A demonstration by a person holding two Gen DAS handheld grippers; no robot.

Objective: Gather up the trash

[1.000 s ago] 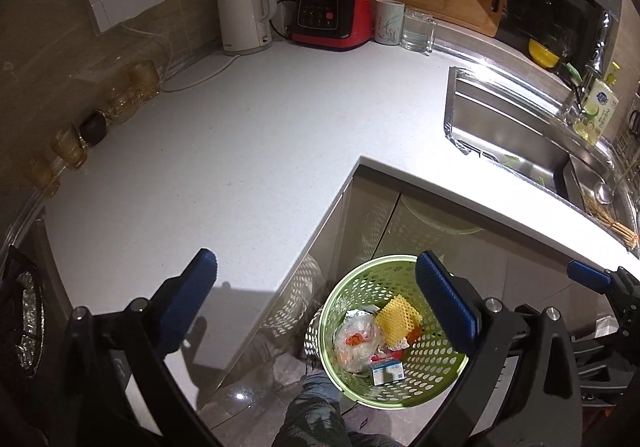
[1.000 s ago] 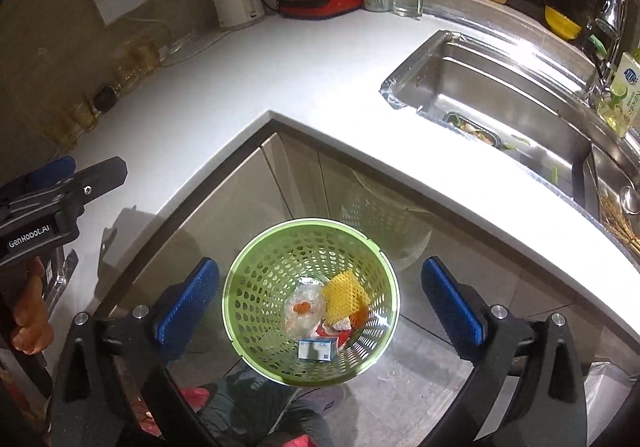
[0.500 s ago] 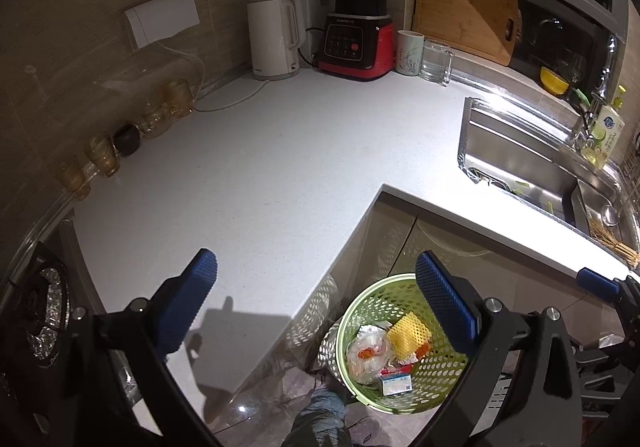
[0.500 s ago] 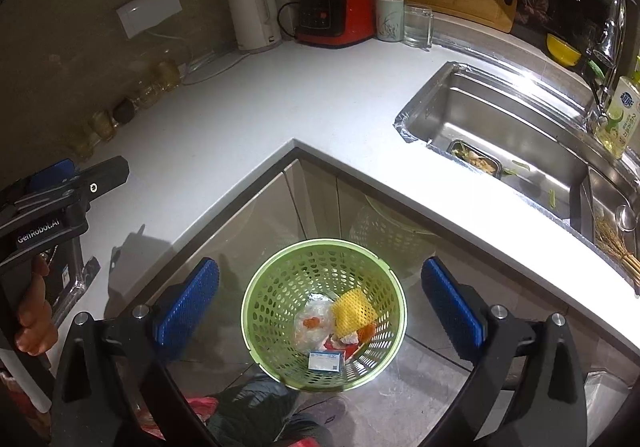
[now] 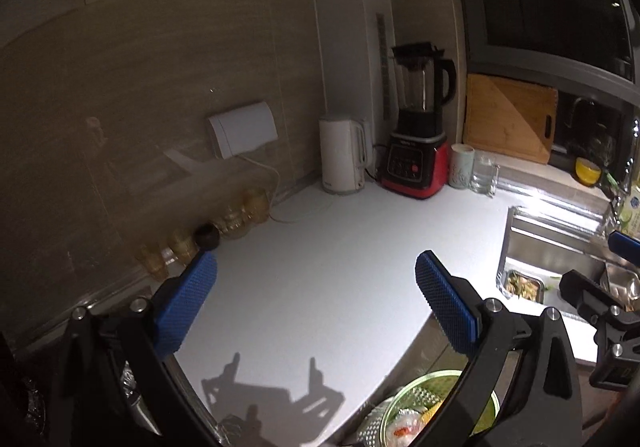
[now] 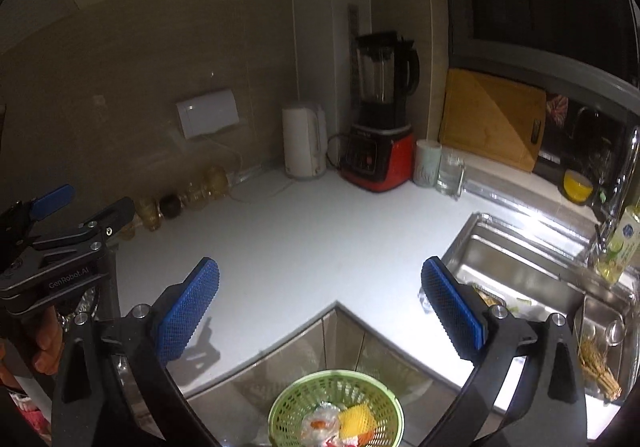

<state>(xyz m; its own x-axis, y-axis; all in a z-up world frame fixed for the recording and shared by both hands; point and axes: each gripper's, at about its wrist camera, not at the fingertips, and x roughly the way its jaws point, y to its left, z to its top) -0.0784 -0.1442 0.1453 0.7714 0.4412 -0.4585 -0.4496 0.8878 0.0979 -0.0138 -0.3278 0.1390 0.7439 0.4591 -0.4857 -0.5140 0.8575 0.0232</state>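
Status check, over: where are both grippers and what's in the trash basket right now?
Left gripper open, empty, over the counter. Right gripper open, empty. Green basket on the floor below, holding a yellow foam net and wrappers. Nothing in the way.

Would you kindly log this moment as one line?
left gripper: open, empty | right gripper: open, empty | green basket: holds trash | worktop: bare

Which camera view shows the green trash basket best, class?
The right wrist view: the green trash basket sits between the open fingers, its rim and the trash inside visible. The left wrist view shows only part of it, cut off behind the left gripper's finger.
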